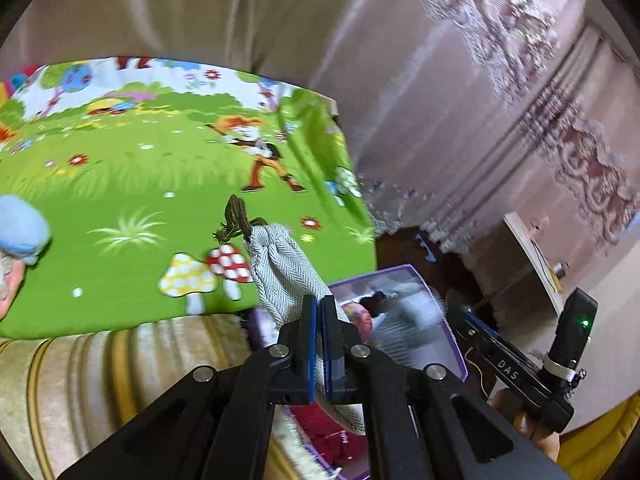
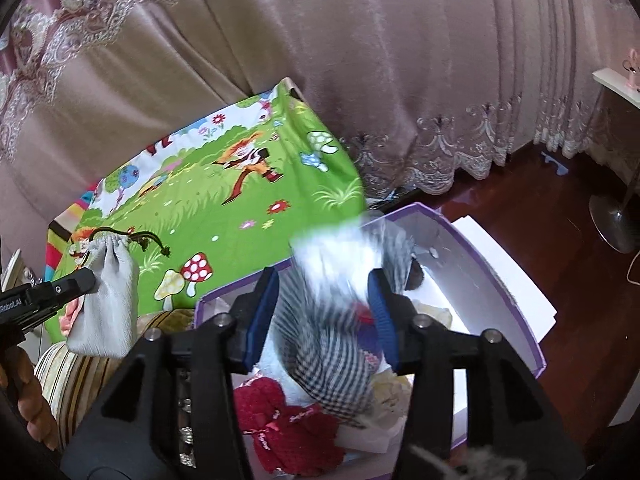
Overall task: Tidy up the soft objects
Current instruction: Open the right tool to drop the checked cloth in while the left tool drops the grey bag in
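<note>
My left gripper (image 1: 319, 308) is shut on a grey herringbone drawstring pouch (image 1: 280, 272), which sticks out past the fingertips above the green cartoon sheet (image 1: 140, 184). In the right wrist view the same pouch (image 2: 108, 312) hangs from the left gripper (image 2: 90, 280) at the left edge. My right gripper (image 2: 324, 308) stands open over a purple-rimmed box (image 2: 520, 320). A black-and-white checked cloth (image 2: 336, 352), blurred, lies loose between its blue pads (image 2: 264, 312). A red knitted item (image 2: 296, 420) and pale cloths lie in the box.
Beige curtains (image 2: 360, 60) hang behind the bed. A striped cushion edge (image 2: 80, 368) borders the sheet. Dark wooden floor (image 2: 540, 208) and a fan base (image 2: 616, 220) lie to the right. A soft toy with a blue hat (image 1: 20, 228) sits at the left.
</note>
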The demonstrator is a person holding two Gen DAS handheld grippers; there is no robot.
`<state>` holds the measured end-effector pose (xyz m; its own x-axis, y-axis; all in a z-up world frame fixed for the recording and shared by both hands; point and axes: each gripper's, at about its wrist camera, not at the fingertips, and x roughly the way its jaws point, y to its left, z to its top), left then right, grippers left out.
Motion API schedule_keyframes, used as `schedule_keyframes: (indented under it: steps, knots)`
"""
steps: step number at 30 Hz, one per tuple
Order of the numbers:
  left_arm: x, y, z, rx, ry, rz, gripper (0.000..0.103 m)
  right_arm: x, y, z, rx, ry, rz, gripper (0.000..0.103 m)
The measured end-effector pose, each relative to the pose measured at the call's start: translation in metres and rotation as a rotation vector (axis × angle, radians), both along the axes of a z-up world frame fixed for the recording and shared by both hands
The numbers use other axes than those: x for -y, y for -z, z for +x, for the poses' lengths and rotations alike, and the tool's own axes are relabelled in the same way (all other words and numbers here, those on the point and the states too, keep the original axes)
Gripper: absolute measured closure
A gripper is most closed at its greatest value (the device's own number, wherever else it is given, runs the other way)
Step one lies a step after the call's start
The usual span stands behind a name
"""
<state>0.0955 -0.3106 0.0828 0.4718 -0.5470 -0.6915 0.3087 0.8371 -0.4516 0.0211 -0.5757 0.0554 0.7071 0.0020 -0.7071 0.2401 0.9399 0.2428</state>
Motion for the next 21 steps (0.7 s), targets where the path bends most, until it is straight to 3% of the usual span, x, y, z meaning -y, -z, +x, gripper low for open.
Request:
schedule_keyframes:
  steps: [19,21]
  knots:
    - [0.084,-0.021,0.000,0.080,0.189,-0.031,0.100,0.038,0.009,-0.015,-0.001,0.093,0.037,0.040]
    - [0.090,-0.021,0.004,0.093,0.192,-0.032,0.096,0.039,0.010,-0.015,-0.001,0.097,0.039,0.040]
